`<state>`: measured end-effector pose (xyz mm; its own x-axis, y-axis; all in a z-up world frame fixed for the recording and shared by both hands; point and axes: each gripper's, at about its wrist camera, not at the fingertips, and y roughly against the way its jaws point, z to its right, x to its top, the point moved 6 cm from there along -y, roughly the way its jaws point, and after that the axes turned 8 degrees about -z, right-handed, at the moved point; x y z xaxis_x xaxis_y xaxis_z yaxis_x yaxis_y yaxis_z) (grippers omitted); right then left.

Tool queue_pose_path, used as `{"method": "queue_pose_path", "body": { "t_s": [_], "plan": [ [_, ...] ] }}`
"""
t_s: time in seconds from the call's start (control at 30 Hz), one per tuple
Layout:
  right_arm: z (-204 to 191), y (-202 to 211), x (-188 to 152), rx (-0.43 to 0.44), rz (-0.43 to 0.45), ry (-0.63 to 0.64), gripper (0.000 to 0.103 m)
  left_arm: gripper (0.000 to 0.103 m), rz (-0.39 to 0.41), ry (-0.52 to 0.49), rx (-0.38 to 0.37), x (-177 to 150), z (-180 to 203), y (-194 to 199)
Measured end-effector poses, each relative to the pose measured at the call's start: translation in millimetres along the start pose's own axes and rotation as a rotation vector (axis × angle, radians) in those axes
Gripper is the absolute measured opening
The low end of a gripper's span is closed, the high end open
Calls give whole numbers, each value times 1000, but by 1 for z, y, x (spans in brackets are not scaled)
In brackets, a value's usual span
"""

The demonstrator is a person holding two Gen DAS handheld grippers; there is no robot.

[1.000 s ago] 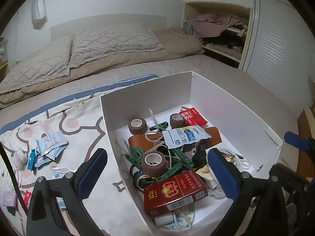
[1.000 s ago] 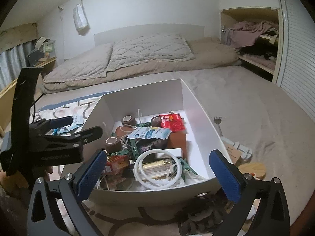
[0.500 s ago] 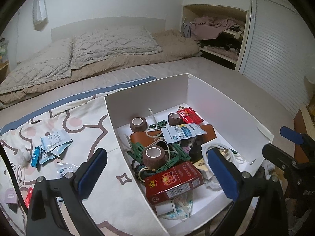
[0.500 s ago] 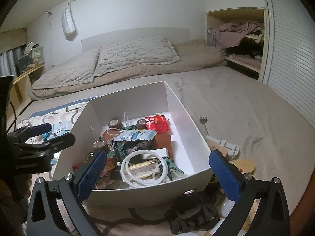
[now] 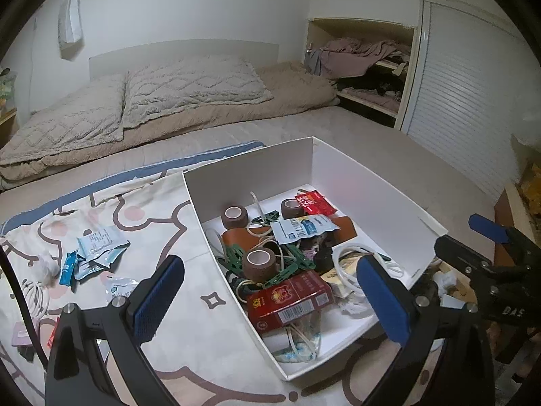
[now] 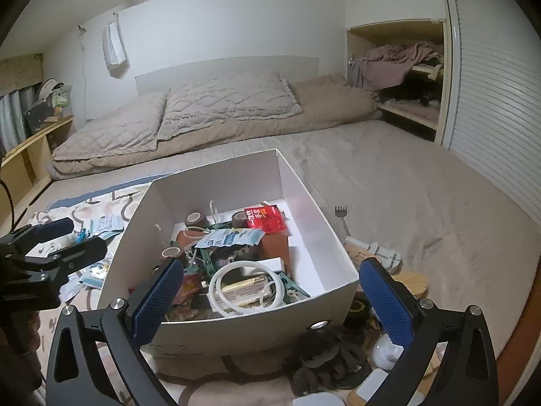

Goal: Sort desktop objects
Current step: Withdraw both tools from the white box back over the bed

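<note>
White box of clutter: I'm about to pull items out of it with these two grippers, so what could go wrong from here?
1. The green plastic clothes pegs lie tangled with pale string around the brown tape roll; lifting one may drag the others along.
2. The red cigarette pack rests on loose wrappers, so it could slide when gripped.
3. The thin white cardboard box sits on soft bedding and may shift if the open left gripper or right gripper nudges a wall.
</note>
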<state>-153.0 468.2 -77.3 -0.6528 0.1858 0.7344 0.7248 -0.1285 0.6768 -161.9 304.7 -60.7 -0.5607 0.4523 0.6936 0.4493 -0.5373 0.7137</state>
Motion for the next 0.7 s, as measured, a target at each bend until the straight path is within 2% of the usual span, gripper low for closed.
{"method": "queue_pose_path", "body": {
  "t_s": [0.7],
  "plan": [
    [-16,49,5,-1,54,-23,103,102,76,-3,11,-1,-16,61]
  ]
}}
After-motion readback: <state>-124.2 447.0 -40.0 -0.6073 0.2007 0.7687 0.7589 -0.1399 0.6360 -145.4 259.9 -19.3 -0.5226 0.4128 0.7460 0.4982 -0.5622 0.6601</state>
